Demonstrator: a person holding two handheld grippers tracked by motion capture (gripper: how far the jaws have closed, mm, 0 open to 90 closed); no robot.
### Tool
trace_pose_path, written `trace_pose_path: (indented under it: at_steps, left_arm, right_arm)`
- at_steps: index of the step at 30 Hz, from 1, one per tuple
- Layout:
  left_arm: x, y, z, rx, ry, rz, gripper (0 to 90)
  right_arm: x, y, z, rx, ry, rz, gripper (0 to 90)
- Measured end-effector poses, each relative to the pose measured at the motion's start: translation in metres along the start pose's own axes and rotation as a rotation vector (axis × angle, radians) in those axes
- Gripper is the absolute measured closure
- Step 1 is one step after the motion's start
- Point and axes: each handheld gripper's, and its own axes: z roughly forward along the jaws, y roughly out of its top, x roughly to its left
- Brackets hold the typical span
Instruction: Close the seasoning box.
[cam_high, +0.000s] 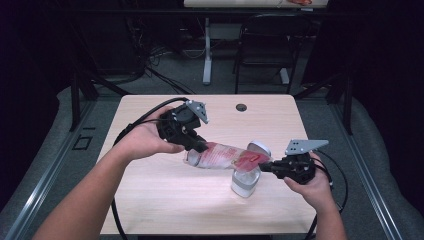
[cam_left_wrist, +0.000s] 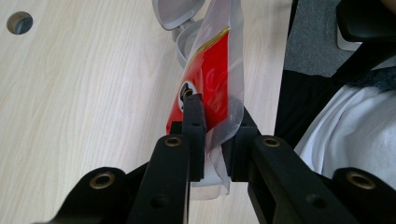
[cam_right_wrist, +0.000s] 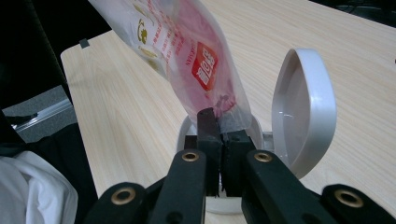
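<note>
A clear plastic bag with red print (cam_high: 225, 156) hangs stretched between both grippers over the table (cam_high: 150, 200). My left gripper (cam_high: 200, 146) is shut on the bag's left end; in the left gripper view its jaws (cam_left_wrist: 217, 116) pinch the crumpled film of the bag (cam_left_wrist: 210, 79). My right gripper (cam_high: 265, 166) is shut on the other end, and the right gripper view shows its jaws (cam_right_wrist: 219, 123) clamping the bag (cam_right_wrist: 187, 46). Under that end stands a small white bin (cam_high: 245, 184) with its flip lid (cam_right_wrist: 303, 107) raised.
A round cable hole (cam_high: 241, 107) sits near the table's far edge. Beyond the table stand a black chair (cam_high: 265, 45) and a white desk leg (cam_high: 207, 55). Cables trail from both grippers across the table's left and right sides.
</note>
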Motion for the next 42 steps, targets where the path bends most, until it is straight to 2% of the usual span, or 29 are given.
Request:
trace_pose_path:
  at_steps: [19, 42]
  left_arm:
    - [-0.0020, -0.0017, -0.0049, 0.003, 0.005, -0.007, 81.2]
    - [0.0023, 0.0054, 0.0029, -0.008, -0.007, -0.006, 81.1]
  right_arm:
    - [0.0063, 0.0005, 0.0029, 0.005, 0.018, -0.002, 88.9]
    - [0.0025, -0.0038, -0.0063, 0.006, 0.010, 0.019, 89.1]
